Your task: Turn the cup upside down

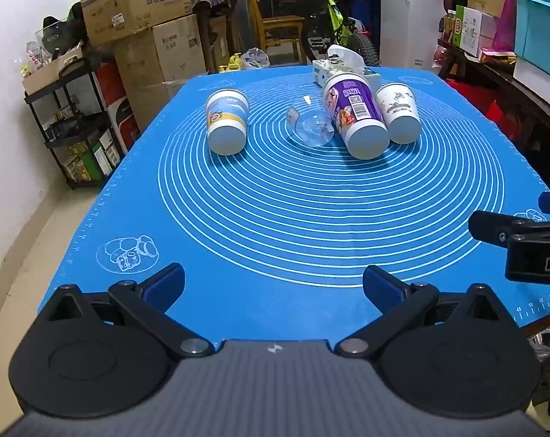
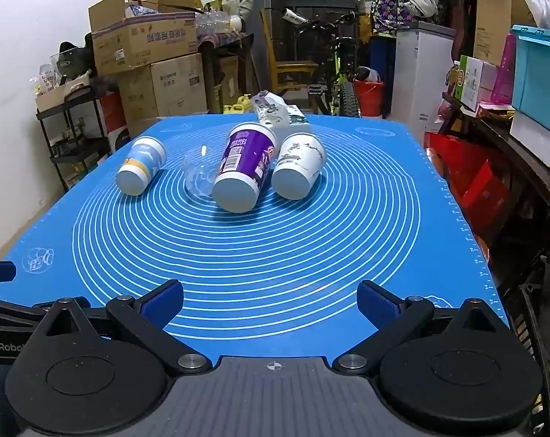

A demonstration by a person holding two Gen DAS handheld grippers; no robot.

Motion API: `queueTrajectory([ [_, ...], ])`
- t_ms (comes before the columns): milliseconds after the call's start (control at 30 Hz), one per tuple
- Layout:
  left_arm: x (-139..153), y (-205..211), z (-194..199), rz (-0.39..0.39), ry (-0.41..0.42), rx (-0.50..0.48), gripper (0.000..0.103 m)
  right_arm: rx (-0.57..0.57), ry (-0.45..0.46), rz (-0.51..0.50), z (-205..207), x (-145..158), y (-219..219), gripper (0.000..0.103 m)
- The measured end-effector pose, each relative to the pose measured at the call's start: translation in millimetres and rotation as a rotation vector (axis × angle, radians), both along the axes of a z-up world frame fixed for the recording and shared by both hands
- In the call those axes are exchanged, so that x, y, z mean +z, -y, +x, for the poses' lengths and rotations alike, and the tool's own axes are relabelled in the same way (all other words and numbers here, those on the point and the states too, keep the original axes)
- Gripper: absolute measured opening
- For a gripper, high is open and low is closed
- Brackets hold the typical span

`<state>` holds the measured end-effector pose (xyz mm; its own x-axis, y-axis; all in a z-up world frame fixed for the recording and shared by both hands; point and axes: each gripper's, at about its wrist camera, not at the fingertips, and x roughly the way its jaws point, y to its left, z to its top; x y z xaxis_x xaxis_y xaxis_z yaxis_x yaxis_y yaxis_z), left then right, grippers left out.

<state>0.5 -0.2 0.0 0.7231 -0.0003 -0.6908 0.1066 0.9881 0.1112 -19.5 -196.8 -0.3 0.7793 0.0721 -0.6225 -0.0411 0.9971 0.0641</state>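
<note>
Right wrist view: purple cup (image 2: 244, 169) on its side, well ahead of spread, empty right gripper (image 2: 270, 300).

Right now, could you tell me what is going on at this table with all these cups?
Nothing is being handled yet. A person holds a tool in each hand, the left tool and right tool, both open and empty above the near edge of the blue mat. Farther back, four cups lie on their sides: a yellow-banded cup, a clear plastic cup, a purple cup and a white cup. None has been flipped.
</note>
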Motion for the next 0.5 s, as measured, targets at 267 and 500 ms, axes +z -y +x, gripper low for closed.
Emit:
queueTrajectory([
  [267,0.0,-2.2,2.5,-0.013,-0.006,0.008,0.103,0.003,-0.003,-0.004,0.5,-0.6,-0.7,0.101],
  [500,-1.4,-2.1,2.7,-0.012,-0.007,0.009,0.103,0.004,-0.005,-0.004,1.5,-1.2,-1.3,0.101],
])
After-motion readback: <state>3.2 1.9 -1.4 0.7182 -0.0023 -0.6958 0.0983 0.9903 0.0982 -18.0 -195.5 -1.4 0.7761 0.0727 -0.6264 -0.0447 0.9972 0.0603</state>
